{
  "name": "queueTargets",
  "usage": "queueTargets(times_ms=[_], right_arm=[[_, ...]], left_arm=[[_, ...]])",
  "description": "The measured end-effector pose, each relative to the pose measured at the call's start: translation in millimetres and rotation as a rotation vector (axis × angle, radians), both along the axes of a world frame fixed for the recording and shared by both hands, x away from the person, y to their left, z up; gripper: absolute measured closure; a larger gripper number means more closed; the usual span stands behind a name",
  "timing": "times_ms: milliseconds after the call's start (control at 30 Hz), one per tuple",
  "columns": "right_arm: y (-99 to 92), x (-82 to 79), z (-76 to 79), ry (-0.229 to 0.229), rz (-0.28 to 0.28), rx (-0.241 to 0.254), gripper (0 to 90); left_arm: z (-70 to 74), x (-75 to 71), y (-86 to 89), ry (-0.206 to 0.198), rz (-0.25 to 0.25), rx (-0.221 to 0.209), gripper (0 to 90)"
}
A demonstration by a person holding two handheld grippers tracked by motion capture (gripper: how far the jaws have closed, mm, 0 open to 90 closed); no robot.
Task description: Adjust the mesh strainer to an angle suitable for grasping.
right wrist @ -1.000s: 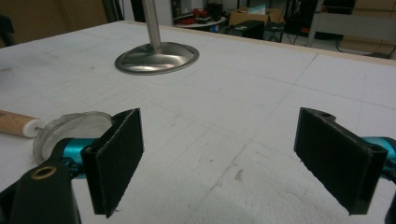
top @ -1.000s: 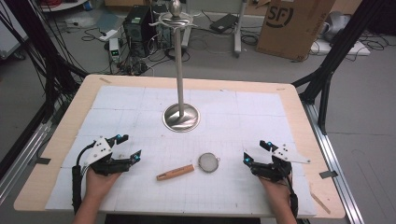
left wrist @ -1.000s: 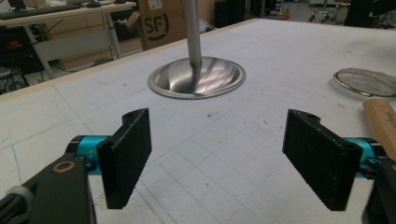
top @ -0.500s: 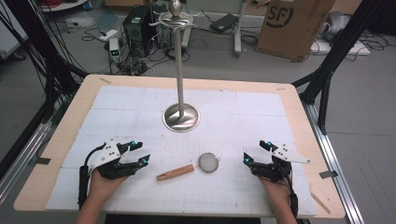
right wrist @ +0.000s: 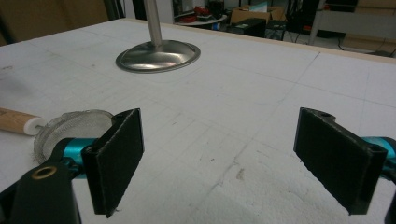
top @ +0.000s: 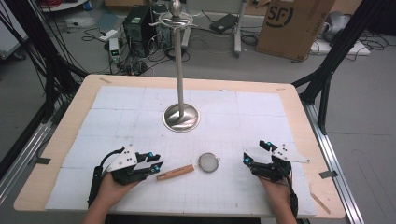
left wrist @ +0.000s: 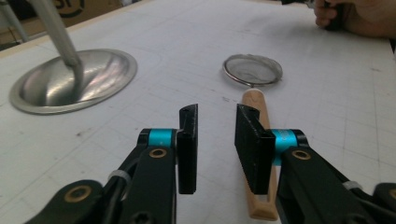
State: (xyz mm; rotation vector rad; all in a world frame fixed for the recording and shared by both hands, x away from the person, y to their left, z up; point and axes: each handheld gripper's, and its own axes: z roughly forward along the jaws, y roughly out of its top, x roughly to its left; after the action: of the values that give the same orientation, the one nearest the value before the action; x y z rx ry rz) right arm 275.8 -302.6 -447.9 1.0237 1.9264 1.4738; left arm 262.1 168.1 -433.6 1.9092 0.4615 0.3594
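Note:
A small mesh strainer (top: 208,162) with a wooden handle (top: 175,172) lies flat on the white mat near the front. My left gripper (top: 156,165) sits at the handle's free end. In the left gripper view its jaws (left wrist: 217,112) have just been closing to a narrow gap with nothing between them. The handle (left wrist: 256,100) runs beside and under the right-hand jaw, toward the mesh ring (left wrist: 252,70). My right gripper (top: 256,151) rests to the right of the strainer, wide open (right wrist: 219,116) over bare mat, with the strainer (right wrist: 74,123) beyond one of its jaws.
A metal stand with a round base (top: 181,116) and a tall pole (top: 179,60) rises at the middle of the mat. The wooden table edge (top: 65,135) frames the mat. A cardboard box (top: 294,23) and cables lie on the floor beyond.
My left gripper has slid right toward the handle's end and its jaws have narrowed. The right gripper and the strainer have stayed put.

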Motion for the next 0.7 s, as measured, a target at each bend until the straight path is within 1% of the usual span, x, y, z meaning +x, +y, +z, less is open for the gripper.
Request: queueTargets(times_ms=[100,133,200,233,300,367,500,533,600,700], right_arm=[[0.1,-0.2,0.0,0.002,-0.001,0.001,15.1],[0.1,-0.2,0.0,0.002,-0.001,0.001,15.1],[0.0,0.0,0.0,0.001,0.001,-0.001,15.1],[0.0,0.0,0.0,0.001,0.001,-0.001,15.1],[0.0,-0.1,0.0,0.005,0.0,0.004,15.1],[0.0,-0.1,0.1,0.005,0.001,0.003,15.1],[-0.1,0.2,0.0,0.004,0.0,0.003,15.1],[-0.2,0.3,0.0,0.003,0.0,0.003,15.1],[-0.2,0.2,0.0,0.003,0.001,0.002,15.1],[-0.1,0.3,0.0,0.003,0.0,0.002,15.1]], left_arm=[[-1.4,-2.3,-7.6,0.007,-0.042,0.028,76.0],[-1.6,-3.3,-9.5,0.01,-0.054,0.034,76.0],[-2.0,-5.0,-13.5,0.014,-0.078,0.045,80.8],[-2.3,-5.8,-15.4,0.017,-0.09,0.05,80.8],[-3.5,-7.2,-19.3,0.028,-0.116,0.065,83.6],[-4.9,-8.3,-22.2,0.034,-0.14,0.092,84.7],[-7.5,-10.0,-26.8,0.054,-0.172,0.118,85.8],[-7.8,-10.6,-27.6,0.058,-0.173,0.125,86.1],[-8.6,-11.0,-28.7,0.061,-0.177,0.121,86.6],[-10.2,-12.1,-31.8,0.064,-0.193,0.144,87.3]])
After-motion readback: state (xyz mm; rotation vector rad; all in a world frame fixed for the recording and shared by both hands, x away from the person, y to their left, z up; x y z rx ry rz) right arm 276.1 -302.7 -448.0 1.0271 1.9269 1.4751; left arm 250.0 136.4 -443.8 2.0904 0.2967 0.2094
